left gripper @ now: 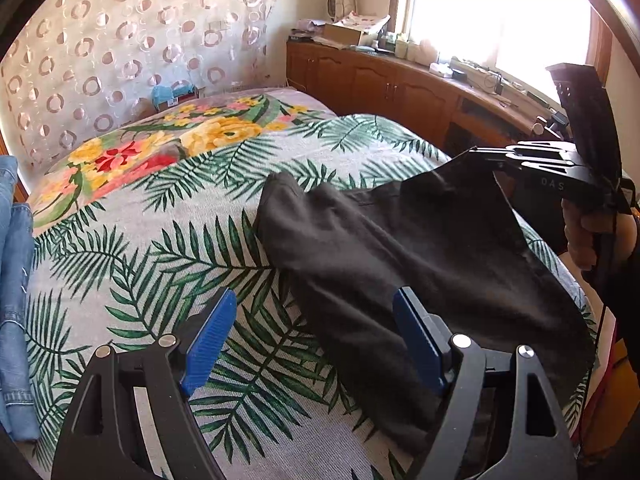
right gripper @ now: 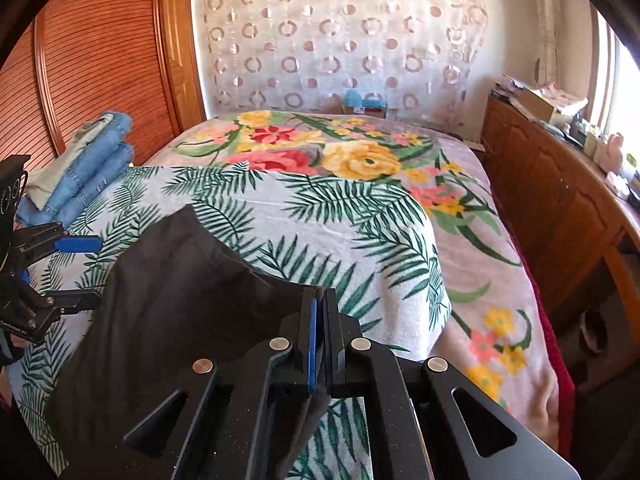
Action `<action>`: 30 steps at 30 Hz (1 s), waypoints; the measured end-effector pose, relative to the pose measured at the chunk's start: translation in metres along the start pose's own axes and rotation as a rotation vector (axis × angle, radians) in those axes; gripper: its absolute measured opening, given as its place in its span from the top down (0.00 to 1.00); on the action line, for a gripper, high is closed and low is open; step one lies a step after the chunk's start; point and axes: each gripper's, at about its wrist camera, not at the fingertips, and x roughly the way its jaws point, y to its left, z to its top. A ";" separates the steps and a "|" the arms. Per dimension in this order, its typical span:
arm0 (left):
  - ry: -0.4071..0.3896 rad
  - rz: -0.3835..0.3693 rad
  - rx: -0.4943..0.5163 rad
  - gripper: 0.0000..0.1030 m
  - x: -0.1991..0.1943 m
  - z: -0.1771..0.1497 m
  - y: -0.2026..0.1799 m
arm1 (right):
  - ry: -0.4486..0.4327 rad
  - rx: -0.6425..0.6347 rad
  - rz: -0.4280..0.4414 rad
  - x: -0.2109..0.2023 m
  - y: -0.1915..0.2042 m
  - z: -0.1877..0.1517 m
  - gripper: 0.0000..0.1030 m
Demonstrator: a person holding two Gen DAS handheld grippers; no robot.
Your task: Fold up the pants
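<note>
While the right tongs (right gripper: pixel 319 312) pinch a raised edge of the dark brown pants (left gripper: pixel 380 248), the soft matte cloth drapes in folds over the woven palm-leaf bedspread (left gripper: pixel 160 248). The left tongs (left gripper: pixel 308 344) stand spread, blue ribbed pads (left gripper: pixel 208 344) empty.
</note>
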 end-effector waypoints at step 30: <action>-0.003 -0.041 -0.044 0.94 0.042 0.047 0.028 | 0.037 0.038 -0.006 0.016 -0.011 0.000 0.98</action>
